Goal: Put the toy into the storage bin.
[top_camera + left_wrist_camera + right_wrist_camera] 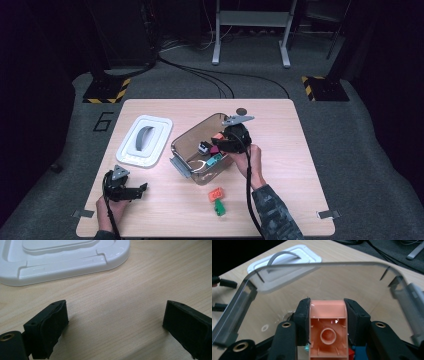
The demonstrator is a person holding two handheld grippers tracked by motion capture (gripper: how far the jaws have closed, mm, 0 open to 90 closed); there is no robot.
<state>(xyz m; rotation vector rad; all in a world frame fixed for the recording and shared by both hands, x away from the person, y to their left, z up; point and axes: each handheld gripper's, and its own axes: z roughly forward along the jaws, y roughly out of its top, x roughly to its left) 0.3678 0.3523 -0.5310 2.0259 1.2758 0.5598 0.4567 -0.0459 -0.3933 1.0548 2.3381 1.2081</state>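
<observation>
At centre frame, the right gripper (327, 322) clamps a salmon-pink hollow plastic building brick (327, 325) by its flat sides inside the clear plastic box (242, 305); light, rigid, probably slippery. The left gripper (115, 325) rests with jaws apart.

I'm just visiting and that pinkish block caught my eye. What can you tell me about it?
The salmon-pink block looks like moulded plastic, hollow underneath with thin ribs and a round tube in the middle. The right gripper clamps it from both sides, open underside facing the camera, inside the clear plastic container above other small toys.
</observation>
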